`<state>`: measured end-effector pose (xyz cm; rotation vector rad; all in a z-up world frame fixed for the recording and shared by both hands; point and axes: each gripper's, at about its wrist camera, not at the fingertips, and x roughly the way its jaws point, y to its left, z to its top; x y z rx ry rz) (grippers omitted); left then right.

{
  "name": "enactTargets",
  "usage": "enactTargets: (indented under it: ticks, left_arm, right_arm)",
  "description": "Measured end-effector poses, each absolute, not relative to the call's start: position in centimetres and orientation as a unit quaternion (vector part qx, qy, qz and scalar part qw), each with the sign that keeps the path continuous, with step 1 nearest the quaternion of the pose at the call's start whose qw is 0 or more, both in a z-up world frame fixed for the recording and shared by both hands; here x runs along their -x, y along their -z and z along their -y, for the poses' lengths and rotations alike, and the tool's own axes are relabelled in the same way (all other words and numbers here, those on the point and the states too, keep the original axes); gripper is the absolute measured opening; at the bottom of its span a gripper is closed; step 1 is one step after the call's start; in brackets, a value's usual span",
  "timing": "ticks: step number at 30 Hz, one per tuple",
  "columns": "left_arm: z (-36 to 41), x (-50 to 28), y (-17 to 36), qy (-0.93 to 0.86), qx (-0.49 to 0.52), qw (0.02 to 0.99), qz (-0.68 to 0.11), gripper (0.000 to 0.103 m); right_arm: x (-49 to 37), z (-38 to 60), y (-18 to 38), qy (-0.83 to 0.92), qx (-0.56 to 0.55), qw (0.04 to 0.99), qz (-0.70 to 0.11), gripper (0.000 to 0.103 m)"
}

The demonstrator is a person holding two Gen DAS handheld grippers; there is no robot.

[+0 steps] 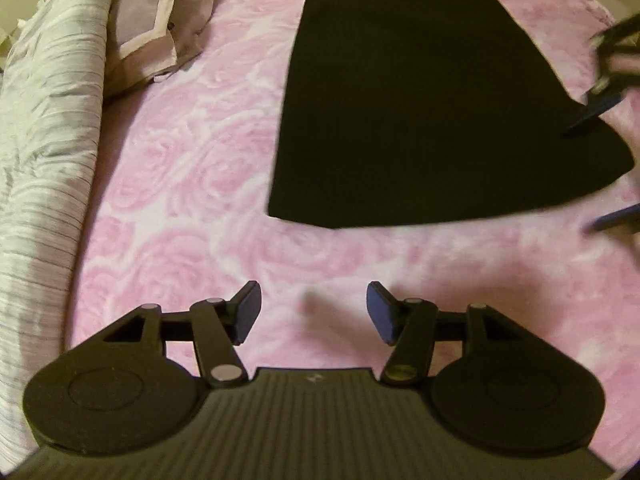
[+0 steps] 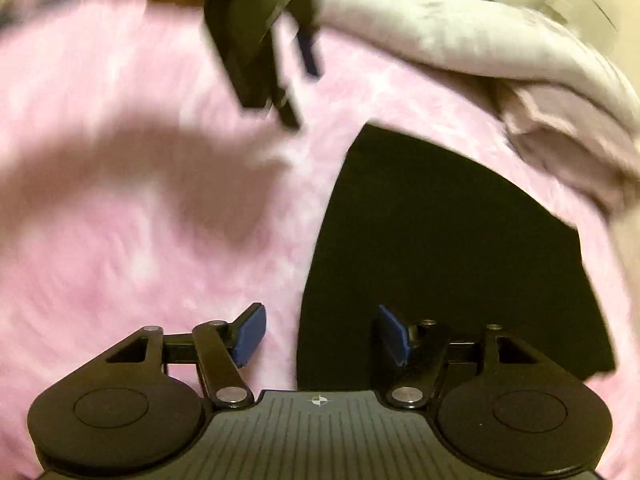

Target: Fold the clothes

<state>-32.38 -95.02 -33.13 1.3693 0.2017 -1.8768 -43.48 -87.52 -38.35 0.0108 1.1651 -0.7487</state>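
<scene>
Black garment [image 1: 420, 112], folded flat, smooth, wider at its near edge, lying on pink bedspread [image 1: 192, 160]

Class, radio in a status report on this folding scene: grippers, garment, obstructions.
Left gripper open, empty. Right gripper open, empty, at black garment edge. Garment flat on pink blanket. Nothing on it.

You're in a home bedroom: a pink rose-patterned bedspread [image 1: 192, 168], a rolled quilt [image 1: 48, 128] and a pillow [image 1: 148, 24].

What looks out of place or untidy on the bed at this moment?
Nothing stands out. The black garment lies flat and smooth on the pink blanket, and both tools are open and hold nothing.
</scene>
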Motion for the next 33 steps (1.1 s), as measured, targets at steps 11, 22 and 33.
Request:
enactTargets:
  ticks: [11,22,33]
  left_arm:
    - [89.8,35.2,31.3,0.758,-0.525,0.383,-0.058,0.054]
    - [92.2,41.7,28.4,0.792,-0.495,0.355,-0.051,0.054]
    - [101.3,50.8,28.4,0.815,-0.475,0.317,-0.095,0.056]
  right_arm:
    - [48.5,87.9,36.9,0.316,0.085,0.754,-0.570,0.009]
    - [69.0,84.3,32.4,0.242,0.192,0.694,-0.650,0.009]
    - [74.5,81.6,34.5,0.348,0.100,0.664,-0.654,0.026]
